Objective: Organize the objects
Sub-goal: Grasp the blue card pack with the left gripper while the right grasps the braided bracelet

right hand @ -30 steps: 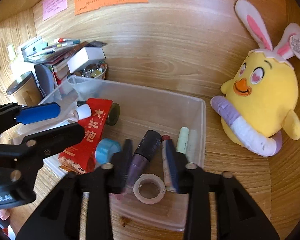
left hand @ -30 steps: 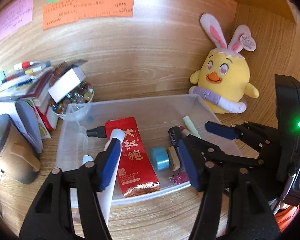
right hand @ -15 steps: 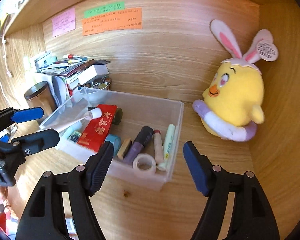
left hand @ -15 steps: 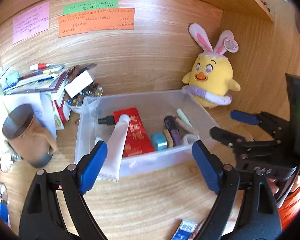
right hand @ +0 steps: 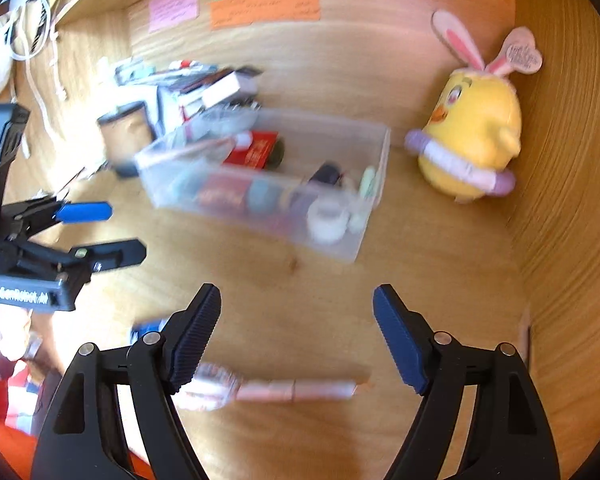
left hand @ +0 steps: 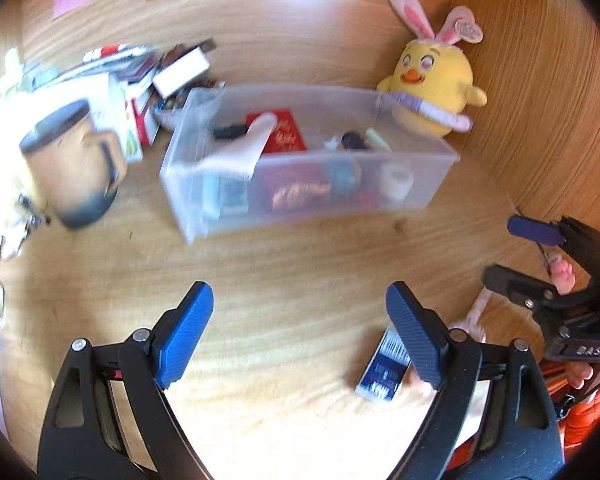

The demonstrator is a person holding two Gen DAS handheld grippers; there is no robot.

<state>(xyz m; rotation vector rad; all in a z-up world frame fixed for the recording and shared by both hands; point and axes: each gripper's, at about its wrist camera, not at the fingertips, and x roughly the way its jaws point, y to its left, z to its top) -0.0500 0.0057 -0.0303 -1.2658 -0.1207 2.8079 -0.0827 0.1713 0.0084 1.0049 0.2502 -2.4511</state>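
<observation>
Home study nook / desk alcove w/ wood-grain tabletop (left hand: 300, 272) and matching wood back + side walls. Pink, green & orange sticky notes (right hand: 264, 6) w/ handwriting stuck on the back wall. Pile of books & papers (left hand: 128, 76) w/ pens on top at left, brown mug (left hand: 72, 164) beside it. Yellow chick plush (left hand: 436, 80) w/ bunny ears sits in the corner. Clear plastic bin (left hand: 300, 192) holds small personal bits: tubes, tape roll, red packet. Personal, lived-in clutter, not lab or shop.
</observation>
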